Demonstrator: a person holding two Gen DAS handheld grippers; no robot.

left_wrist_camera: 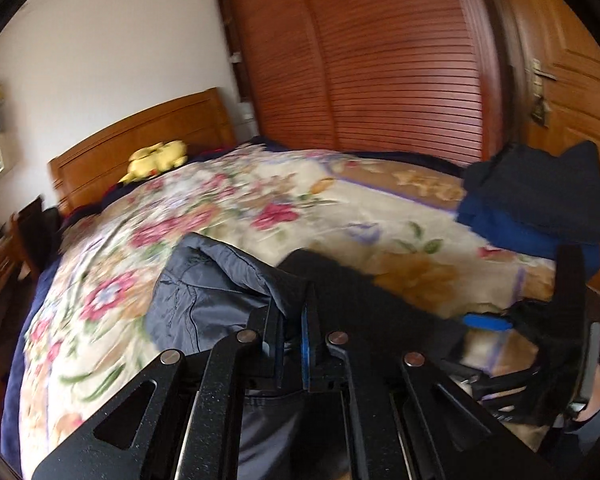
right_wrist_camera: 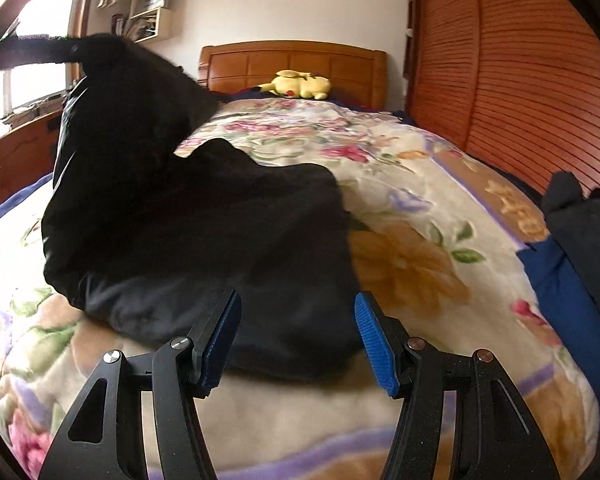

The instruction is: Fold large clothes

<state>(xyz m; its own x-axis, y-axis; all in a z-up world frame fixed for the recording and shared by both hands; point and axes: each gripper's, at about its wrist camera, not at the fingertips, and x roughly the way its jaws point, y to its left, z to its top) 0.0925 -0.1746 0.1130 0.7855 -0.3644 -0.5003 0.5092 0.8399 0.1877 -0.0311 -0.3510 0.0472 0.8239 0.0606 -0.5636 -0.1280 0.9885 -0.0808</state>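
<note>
Left gripper [left_wrist_camera: 292, 332]: jaws drawn together on a bunched fold of the dark jacket [left_wrist_camera: 204, 296]; the blue pads are nearly touching, with cloth pinched between them at lower centre of the left wrist view.

Right gripper [right_wrist_camera: 296, 336]: jaws spread wide, blue pads well apart, nothing between them; it sits low in the right wrist view, just above the near edge of the jacket [right_wrist_camera: 204, 232].

Jacket, left wrist view: a grey-blue, slightly shiny panel with a stitched seam, raised from the bed at centre left; a black part trails toward the lower right of the frame.

Jacket, right wrist view: reads as almost black; the lower part lies on the floral blanket [right_wrist_camera: 420, 208] at centre, and the upper part rises toward the upper left of the frame. What holds it there is lost against the window light.

Right gripper, left wrist view: its black frame and one blue pad appear at the lower right edge [left_wrist_camera: 488, 322]; blurred.

Folded stack [left_wrist_camera: 540, 200]: dark garments on a blue one, right side of the left wrist view; only its edge shows at far right in the right wrist view [right_wrist_camera: 572, 280].

Plush toy [right_wrist_camera: 300, 85]: yellow, by the wooden headboard [right_wrist_camera: 292, 60]; sharp in the right wrist view, blurred in the left [left_wrist_camera: 156, 160].

Wall shelf [right_wrist_camera: 148, 12]: upper left of the right wrist view.

Door handle [left_wrist_camera: 538, 92]: upper right of the left wrist view only.

Louvred wardrobe [left_wrist_camera: 360, 60]: in both views.
</note>
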